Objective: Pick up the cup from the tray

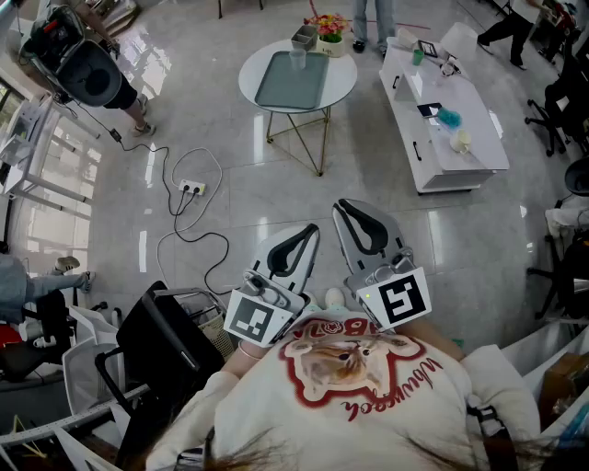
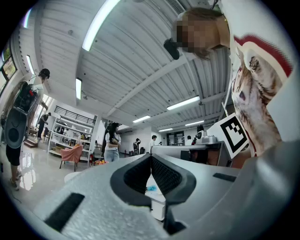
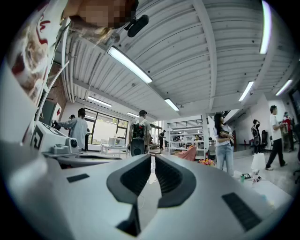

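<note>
1. We're in a big open workspace with a glossy pale tiled floor (image 1: 276, 202), and a few people are standing around the edges. A power strip (image 1: 191, 188) with looping cables lies on the floor between us and the target.
2. The cup (image 1: 297, 58) looks like a small clear one. It stands upright at the far edge of the grey-green tray (image 1: 290, 87), which sits on the round white table (image 1: 250, 87), with flowers (image 1: 329, 26) just behind it. All of that is well apart from us, across the room.
3. The left gripper (image 1: 311, 230) is tucked close to our chest with its jaws pressed together and nothing between them.
4. Same deal for the right gripper (image 1: 342, 204) beside it: fully closed and empty.
5. Progress is basically zero. Nothing has been reached for and the cup is untouched on the tray. As we read it, the whole job is left: walk over, open a gripper, close on the cup and lift.
6. Some bits are hard to make out:
   - The cup is too small and too clear to tell whether anything's in it.
   - Both gripper views tilt up at the ceiling, so we can't pick out the cup in either.
   - Our arms are hidden under the shirt.
</note>
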The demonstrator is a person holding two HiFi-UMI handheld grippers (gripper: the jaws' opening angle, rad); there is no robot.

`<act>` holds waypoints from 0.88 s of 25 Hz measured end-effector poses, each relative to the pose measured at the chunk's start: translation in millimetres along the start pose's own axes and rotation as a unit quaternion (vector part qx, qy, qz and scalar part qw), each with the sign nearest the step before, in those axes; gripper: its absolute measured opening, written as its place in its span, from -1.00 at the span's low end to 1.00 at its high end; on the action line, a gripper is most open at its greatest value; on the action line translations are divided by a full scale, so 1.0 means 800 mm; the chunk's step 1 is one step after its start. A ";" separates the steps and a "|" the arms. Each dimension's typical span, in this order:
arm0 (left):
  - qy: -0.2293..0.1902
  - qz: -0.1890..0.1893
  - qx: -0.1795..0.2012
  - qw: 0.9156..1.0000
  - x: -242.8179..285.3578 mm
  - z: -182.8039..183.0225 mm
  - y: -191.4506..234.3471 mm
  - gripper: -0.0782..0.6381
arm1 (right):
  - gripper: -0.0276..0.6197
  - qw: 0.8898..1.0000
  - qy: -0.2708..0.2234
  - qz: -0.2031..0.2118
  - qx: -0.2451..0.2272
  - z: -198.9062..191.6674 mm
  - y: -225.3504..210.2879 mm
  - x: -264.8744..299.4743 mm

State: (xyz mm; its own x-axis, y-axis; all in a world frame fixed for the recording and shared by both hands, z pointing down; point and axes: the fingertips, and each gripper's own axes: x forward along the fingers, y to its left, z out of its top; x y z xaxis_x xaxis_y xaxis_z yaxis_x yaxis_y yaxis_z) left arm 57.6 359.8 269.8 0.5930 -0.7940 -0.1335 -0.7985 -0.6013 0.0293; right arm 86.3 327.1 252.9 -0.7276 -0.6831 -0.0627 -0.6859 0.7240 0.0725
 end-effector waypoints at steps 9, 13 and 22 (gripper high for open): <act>0.008 0.008 -0.002 1.000 0.001 -0.005 0.005 -0.74 | -0.77 1.000 0.003 -0.001 -0.001 -0.004 -0.001 0.000; 0.008 0.011 -0.007 1.000 -0.001 -0.005 0.005 -0.74 | -0.78 1.000 0.001 -0.001 0.002 -0.002 0.002 0.001; 0.008 0.019 -0.007 1.000 -0.004 -0.006 0.008 -0.74 | -0.77 1.000 -0.016 0.006 -0.001 0.000 0.003 -0.002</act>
State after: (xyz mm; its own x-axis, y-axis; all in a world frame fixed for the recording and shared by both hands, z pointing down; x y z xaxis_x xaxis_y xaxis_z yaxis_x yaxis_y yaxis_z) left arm 51.5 358.0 274.9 0.5632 -0.8180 -0.1170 -0.8195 -0.5711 0.0479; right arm 85.8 329.6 253.1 -0.7350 -0.6714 -0.0945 -0.6778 0.7313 0.0759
